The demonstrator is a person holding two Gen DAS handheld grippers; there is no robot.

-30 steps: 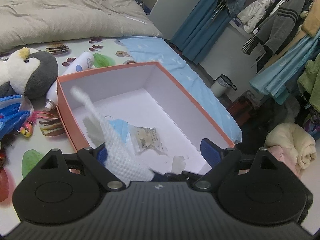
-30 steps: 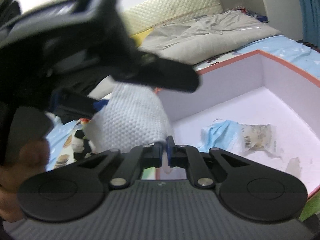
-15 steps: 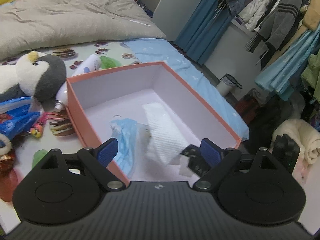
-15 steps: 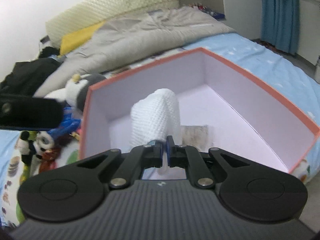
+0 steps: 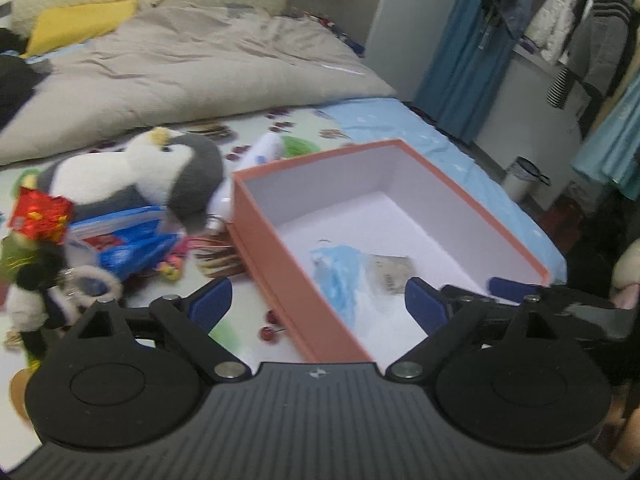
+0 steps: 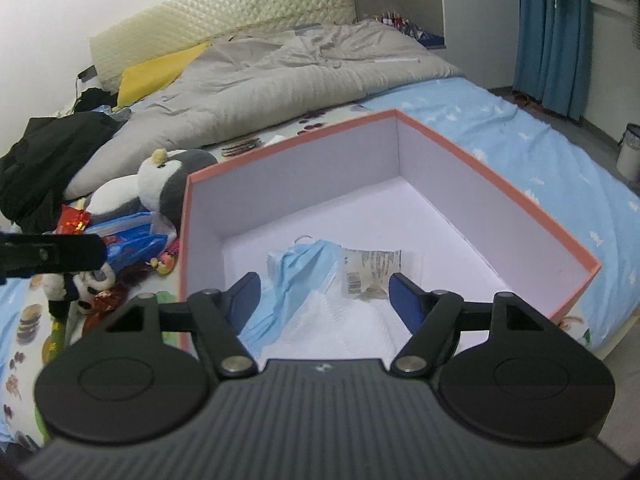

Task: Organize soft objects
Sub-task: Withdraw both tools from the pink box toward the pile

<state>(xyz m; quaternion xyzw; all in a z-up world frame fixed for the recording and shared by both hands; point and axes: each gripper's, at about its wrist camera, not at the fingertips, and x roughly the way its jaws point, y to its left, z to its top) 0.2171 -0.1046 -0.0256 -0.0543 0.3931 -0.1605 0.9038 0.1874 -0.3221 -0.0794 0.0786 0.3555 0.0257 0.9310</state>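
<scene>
An orange box [image 6: 500,196] with a white inside stands on the bed. In it lie a blue face mask [image 6: 304,268], a small clear packet [image 6: 368,268] and a white knitted cloth [image 6: 340,328] near the front wall. My right gripper [image 6: 326,300] hangs just over the cloth, its jaws opening and the pads off it. My left gripper [image 5: 318,304] is open and empty above the box's [image 5: 320,158] left wall, where the mask [image 5: 340,276] also shows. A penguin plush [image 5: 176,168] lies left of the box.
Left of the box lie a blue plastic bag [image 5: 128,248], small plush toys [image 5: 36,292], a red packet [image 5: 40,216] and a white bottle [image 5: 264,152]. A grey duvet [image 6: 280,80] covers the far bed. Hanging clothes [image 5: 580,40] and a bin [image 5: 520,180] stand to the right.
My right gripper, shut on the white cloth, opened and the cloth now lies in the box. My left gripper let the cloth go earlier and swung left toward the toys.
</scene>
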